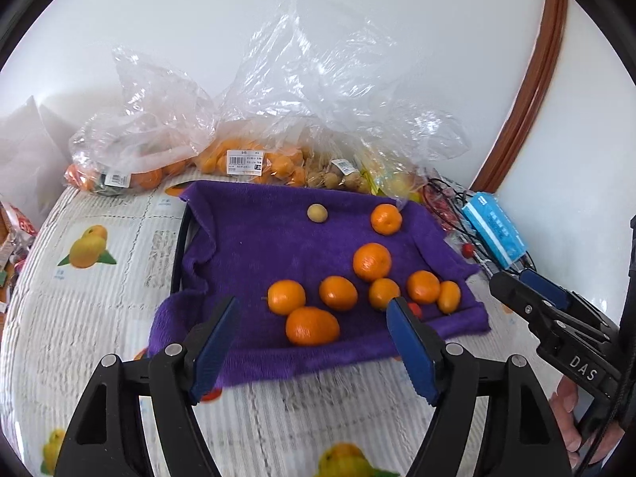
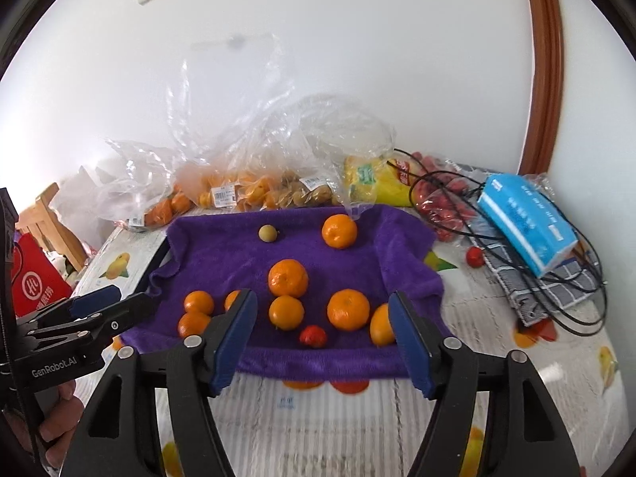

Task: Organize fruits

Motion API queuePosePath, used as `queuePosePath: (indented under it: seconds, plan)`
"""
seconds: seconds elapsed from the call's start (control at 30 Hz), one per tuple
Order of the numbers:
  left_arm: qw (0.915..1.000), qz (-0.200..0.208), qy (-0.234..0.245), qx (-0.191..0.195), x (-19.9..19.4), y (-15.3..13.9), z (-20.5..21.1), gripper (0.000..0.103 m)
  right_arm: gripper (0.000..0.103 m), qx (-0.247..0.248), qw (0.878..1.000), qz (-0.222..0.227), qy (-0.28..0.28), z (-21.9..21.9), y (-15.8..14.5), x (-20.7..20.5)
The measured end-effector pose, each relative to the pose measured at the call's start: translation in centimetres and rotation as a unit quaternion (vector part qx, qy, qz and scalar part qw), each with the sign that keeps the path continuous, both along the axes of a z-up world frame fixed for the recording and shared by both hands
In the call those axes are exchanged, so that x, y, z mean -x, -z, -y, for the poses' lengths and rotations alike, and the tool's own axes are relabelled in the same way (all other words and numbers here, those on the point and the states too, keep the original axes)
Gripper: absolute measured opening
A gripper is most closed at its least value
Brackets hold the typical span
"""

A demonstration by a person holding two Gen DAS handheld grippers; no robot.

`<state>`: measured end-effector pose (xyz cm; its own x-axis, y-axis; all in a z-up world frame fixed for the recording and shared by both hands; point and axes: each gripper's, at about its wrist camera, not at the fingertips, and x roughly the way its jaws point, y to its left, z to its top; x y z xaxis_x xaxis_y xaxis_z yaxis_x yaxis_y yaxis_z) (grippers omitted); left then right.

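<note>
We are holding our left gripper [image 1: 312,310] with its blue ribbed pads spread apart and nothing between them, hanging above the near hem of the purple towel [image 1: 254,246]. Our right gripper [image 2: 322,310] is likewise standing spread and empty over the towel's front edge. The towel is plush and fuzzy, its left edge bunching into soft folds. Round, glossy mandarins [image 1: 372,261] are lying scattered on it, most clustering toward the near edge, one sitting far back beside a small, dull yellowish fruit [image 1: 317,213]. A small red fruit [image 2: 313,336] is resting near the hem between the oranges. Behind the towel, crinkled clear plastic bags [image 1: 254,159] are slumping against the wall, holding more fruit. The tablecloth [image 1: 99,318] is ribbed and printed with fruit pictures; bare cloth is lying open in front of the towel and to its left. On the right, a blue tissue pack [image 2: 524,222] and looping black cables [image 2: 556,290] are crowding the table edge.
</note>
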<state>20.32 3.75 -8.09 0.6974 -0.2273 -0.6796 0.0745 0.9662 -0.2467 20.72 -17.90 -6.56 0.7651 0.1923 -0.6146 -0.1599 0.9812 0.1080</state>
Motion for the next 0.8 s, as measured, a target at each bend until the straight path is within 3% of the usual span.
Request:
queuePosePath:
  seconds: [0.13, 0.4, 0.57, 0.8]
  plan:
    - [0.9999, 0.011, 0.006, -0.003, 3.6, -1.9, 0.7, 0.08, 0.079, 0.009, 1.0, 0.016, 0.017, 0.6, -1.8, 3.6]
    - [0.9992, 0.036, 0.004, -0.019, 9.8, -4.8, 1.9, 0.088, 0.079, -0.016, 0.999, -0.002, 0.031, 3.1, -3.5, 9.5]
    - [0.9985, 0.046, 0.002, -0.031, 13.0, -6.0, 3.0, 0.09, 0.097, -0.01, 0.999, 0.017, 0.04, 4.1, -4.1, 13.3]
    - [0.9974, 0.059, -0.005, -0.042, 16.2, -7.4, 4.0, 0.095, 0.103, -0.013, 0.998, 0.037, 0.045, 5.3, -5.2, 17.2]
